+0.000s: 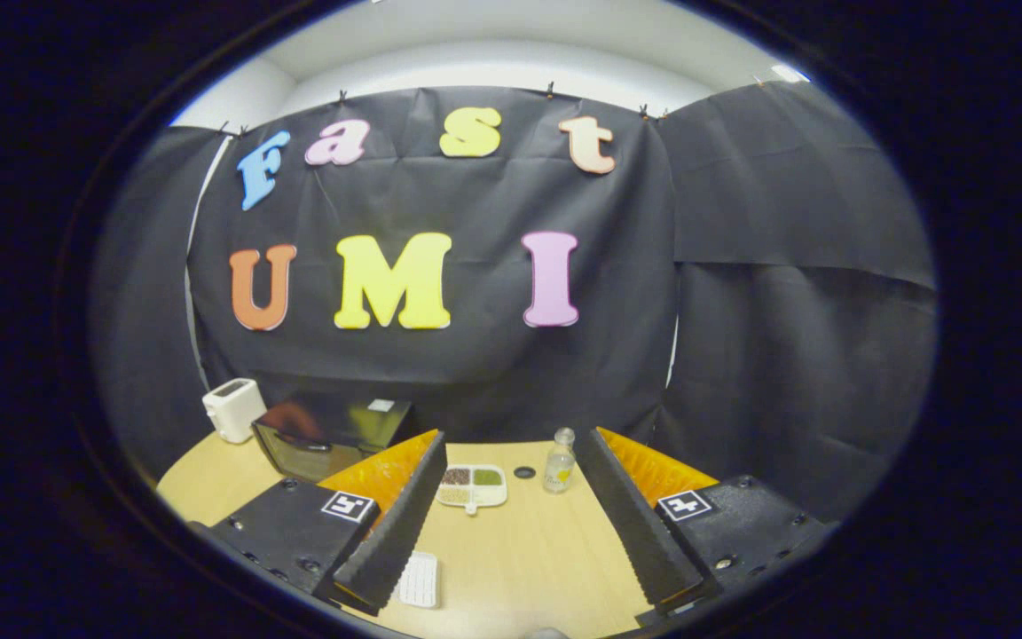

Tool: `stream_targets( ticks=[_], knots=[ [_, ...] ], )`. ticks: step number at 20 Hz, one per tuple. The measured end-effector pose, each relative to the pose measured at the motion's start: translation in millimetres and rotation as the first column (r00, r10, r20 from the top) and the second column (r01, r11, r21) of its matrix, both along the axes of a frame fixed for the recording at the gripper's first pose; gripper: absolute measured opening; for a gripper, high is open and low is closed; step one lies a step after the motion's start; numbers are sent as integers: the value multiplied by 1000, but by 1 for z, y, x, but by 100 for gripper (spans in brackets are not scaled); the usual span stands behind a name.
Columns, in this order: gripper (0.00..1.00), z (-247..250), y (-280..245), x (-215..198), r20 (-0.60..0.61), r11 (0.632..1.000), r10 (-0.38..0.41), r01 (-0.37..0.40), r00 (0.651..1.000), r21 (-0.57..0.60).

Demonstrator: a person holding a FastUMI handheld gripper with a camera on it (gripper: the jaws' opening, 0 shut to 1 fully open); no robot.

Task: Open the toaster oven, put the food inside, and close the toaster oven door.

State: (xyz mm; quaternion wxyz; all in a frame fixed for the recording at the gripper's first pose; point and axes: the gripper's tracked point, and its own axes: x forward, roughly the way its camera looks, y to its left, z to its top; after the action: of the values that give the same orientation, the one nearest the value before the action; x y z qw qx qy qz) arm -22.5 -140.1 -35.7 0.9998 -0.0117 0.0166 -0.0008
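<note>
A black toaster oven (326,435) with a glass door stands on the wooden table (520,550), beyond my left finger; its door looks closed. A white divided tray of food (473,485) lies on the table ahead, in the gap between my fingers and closer to the left one. My gripper (511,470) is open, held above the table, with nothing between its fingers.
A white pop-up toaster (232,409) stands left of the oven. A small clear bottle (559,461) stands right of the food tray, a dark round hole (524,472) in the table between them. A white ribbed object (419,579) lies on the table close to my left finger.
</note>
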Motion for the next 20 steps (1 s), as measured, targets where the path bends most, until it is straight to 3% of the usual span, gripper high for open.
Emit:
stream_targets(
  ticks=[9,14,20],
  knots=[
    [100,61,-18,-51,207,999,46,-41,977,-29],
    [100,53,-11,-59,189,996,88,-91,978,9],
    [100,44,-23,-56,152,998,63,-66,986,16]
  ],
)
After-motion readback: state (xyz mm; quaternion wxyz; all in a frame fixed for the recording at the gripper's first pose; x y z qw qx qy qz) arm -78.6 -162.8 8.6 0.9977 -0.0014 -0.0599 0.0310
